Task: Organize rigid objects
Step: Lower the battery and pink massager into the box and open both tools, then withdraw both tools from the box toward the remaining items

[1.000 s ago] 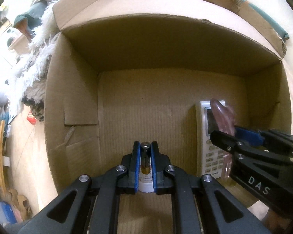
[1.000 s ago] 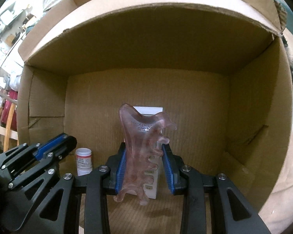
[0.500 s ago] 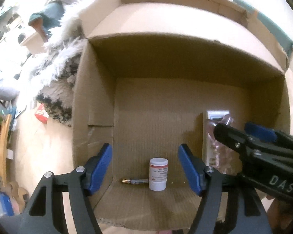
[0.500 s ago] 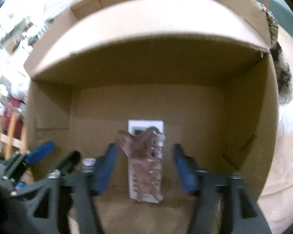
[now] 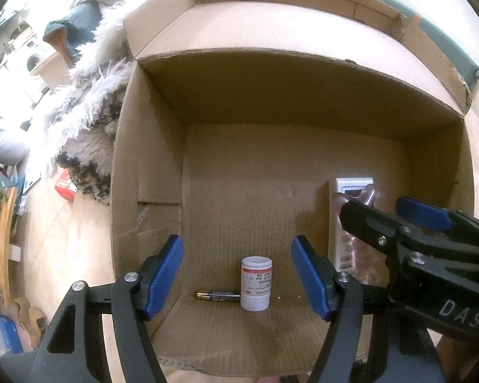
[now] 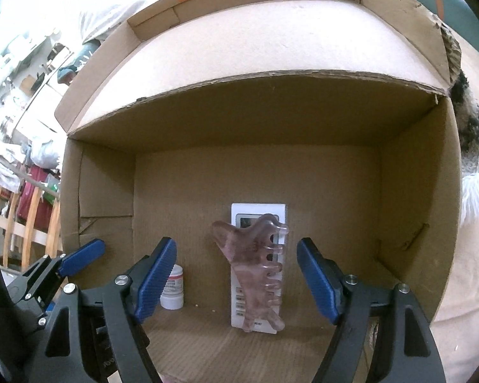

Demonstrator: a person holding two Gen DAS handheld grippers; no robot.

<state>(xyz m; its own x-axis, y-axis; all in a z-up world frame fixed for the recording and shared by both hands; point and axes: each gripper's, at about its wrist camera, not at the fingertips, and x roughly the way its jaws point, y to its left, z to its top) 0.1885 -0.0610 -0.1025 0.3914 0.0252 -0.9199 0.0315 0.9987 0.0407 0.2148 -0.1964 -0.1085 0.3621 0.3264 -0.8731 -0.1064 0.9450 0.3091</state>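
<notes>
The left gripper (image 5: 238, 274) stands wide and empty at the bottom of its frame, and the right gripper (image 6: 236, 281) is just as wide, also holding nothing

Inside the cardboard box (image 5: 303, 134), low in the centre of the left view, a small white pill bottle (image 5: 256, 283) stands upright with a battery (image 5: 218, 295) lying flat against its left side. In the middle of the right view a pink comb (image 6: 255, 265) leans on a white remote (image 6: 258, 214) propped against the back wall

- The comb looks light, stiff and glossy (likely slippery, perhaps brittle at the teeth); I would take it across the solid spine, not the teeth
- The remote seems light and rigid: pinch its long edges, low down, as it may topple
- The bottle should grip well around its body
- The battery is small, smooth and prone to roll; take it across the middle
</notes>
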